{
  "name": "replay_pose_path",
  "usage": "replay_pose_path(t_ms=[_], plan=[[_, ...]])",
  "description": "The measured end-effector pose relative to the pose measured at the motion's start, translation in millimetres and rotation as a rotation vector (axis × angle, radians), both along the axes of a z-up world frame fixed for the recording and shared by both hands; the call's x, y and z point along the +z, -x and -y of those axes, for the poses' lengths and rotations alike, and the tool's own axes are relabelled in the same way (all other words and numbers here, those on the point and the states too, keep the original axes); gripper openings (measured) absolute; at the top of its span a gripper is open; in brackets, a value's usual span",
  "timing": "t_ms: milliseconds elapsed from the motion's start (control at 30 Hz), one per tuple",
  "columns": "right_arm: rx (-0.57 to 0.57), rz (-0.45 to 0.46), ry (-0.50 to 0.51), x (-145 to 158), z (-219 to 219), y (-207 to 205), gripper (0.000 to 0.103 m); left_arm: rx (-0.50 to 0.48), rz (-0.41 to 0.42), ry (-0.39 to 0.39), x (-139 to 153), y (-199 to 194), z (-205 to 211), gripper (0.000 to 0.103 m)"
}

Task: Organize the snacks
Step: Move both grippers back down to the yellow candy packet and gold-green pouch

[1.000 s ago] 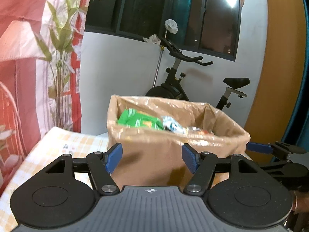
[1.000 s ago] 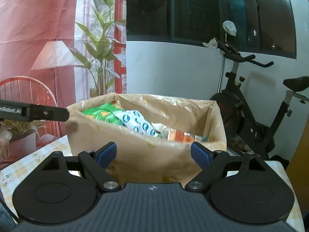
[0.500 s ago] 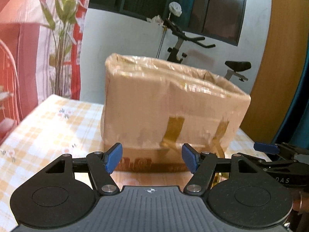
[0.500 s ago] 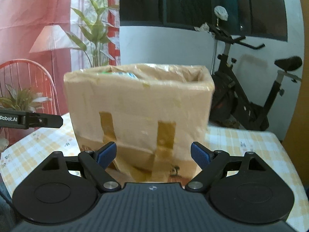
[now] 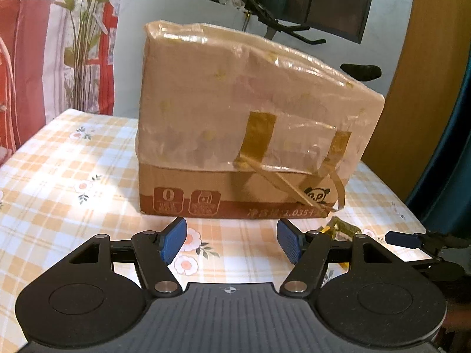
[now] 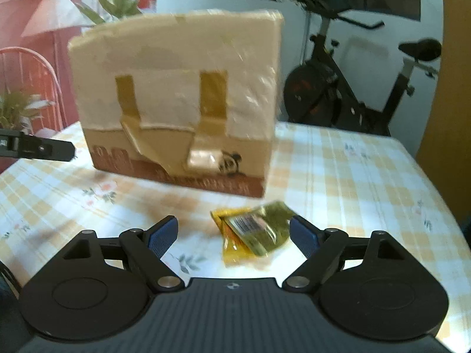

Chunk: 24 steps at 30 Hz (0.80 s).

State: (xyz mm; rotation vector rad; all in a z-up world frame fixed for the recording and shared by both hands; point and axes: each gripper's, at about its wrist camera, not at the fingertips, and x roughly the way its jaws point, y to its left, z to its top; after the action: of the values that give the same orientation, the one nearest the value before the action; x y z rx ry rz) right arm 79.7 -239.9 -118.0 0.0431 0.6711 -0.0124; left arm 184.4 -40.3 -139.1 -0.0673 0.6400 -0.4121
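So from the left wrist, the left tool (image 5: pixel 231 239) is spread with nothing between its pads, facing a taped cardboard box (image 5: pixel 250 135) on the checkered tabletop (image 5: pixel 73 176); the box contents are hidden. From the right wrist, blurry: the right tool (image 6: pixel 234 235) is released, a yellow snack packet (image 6: pixel 253 231) lying between its fingers just before the box, exercise bike (image 6: pixel 353 88) behind.
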Motion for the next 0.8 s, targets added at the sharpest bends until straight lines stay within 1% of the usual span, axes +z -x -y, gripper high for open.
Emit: replay_pose_path(t_ms=[200,400,533,600,667,700,800], plan=[[-0.033,-0.03,0.0,-10,11,-6,0.084,-0.006,-0.031,0.008,-7,-4,5,0.069],[-0.06,-0.084,-0.033,-24,24,-11,0.084,-0.02,-0.048,0.003,-13,-7,11,0.069],[-0.069,-0.086,-0.052,-26,28,-13,0.083,-0.022,-0.055,0.0,-16,-9,13,0.069],[-0.057,-0.096,-0.052,-28,27,-15,0.08,-0.021,-0.061,-0.002,-17,-10,14,0.069],[-0.031,-0.11,-0.065,-30,25,-19,0.066,-0.023,-0.069,-0.003,-19,-12,15,0.069],[-0.018,-0.114,-0.067,-31,24,-21,0.065,-0.024,-0.071,-0.003,-20,-13,15,0.068],[-0.007,-0.119,-0.045,-32,20,-28,0.066,-0.029,-0.075,-0.004,-22,-14,16,0.068]])
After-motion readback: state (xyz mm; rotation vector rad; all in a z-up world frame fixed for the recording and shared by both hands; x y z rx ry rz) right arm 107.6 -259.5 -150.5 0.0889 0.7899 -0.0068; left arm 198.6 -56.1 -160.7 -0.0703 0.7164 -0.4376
